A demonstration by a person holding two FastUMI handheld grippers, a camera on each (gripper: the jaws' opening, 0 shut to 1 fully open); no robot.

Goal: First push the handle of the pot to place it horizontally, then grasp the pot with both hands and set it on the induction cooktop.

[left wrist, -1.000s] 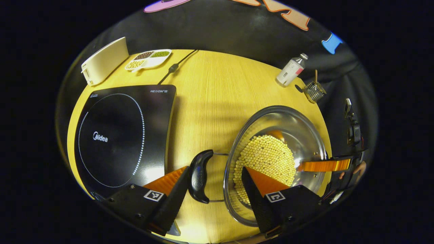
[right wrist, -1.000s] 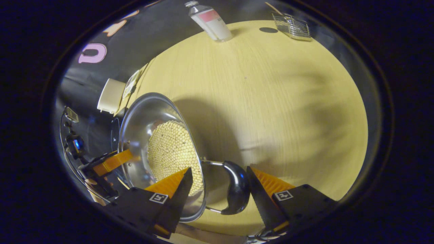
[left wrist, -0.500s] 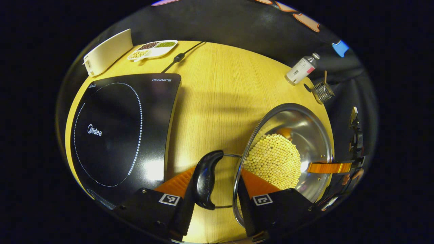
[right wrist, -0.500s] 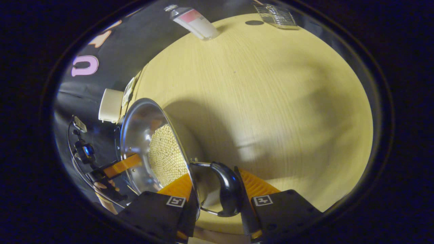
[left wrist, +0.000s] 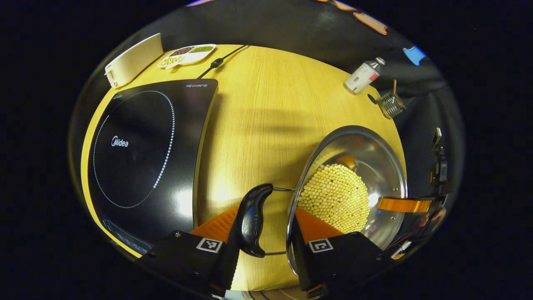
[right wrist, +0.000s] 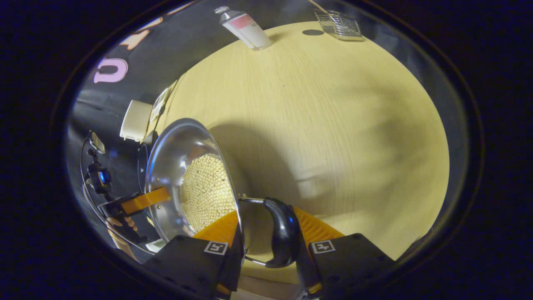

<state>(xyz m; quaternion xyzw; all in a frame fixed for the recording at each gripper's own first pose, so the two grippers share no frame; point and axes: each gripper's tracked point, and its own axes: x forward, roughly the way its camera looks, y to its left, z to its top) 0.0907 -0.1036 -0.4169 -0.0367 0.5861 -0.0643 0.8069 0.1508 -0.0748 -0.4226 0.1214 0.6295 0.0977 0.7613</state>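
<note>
Steel pot (left wrist: 354,187) of pale beans hangs between both tongs: left gripper (left wrist: 266,237) and right gripper (right wrist: 266,246) each clenched across rim and black handle (left wrist: 252,218). Bare wooden table (left wrist: 266,121) lies ahead; induction cooktop (left wrist: 141,154) lies left of the left tongs, a bottle (left wrist: 362,77) far off.

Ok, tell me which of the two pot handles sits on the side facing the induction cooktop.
The left handle, gripped by the left tool: the induction cooktop lies just beyond it. The right handle faces bare table.

Shiny metal pot (left wrist: 366,166), glossy black cooktop (left wrist: 141,154), matt wood-grain table (left wrist: 266,121).
</note>
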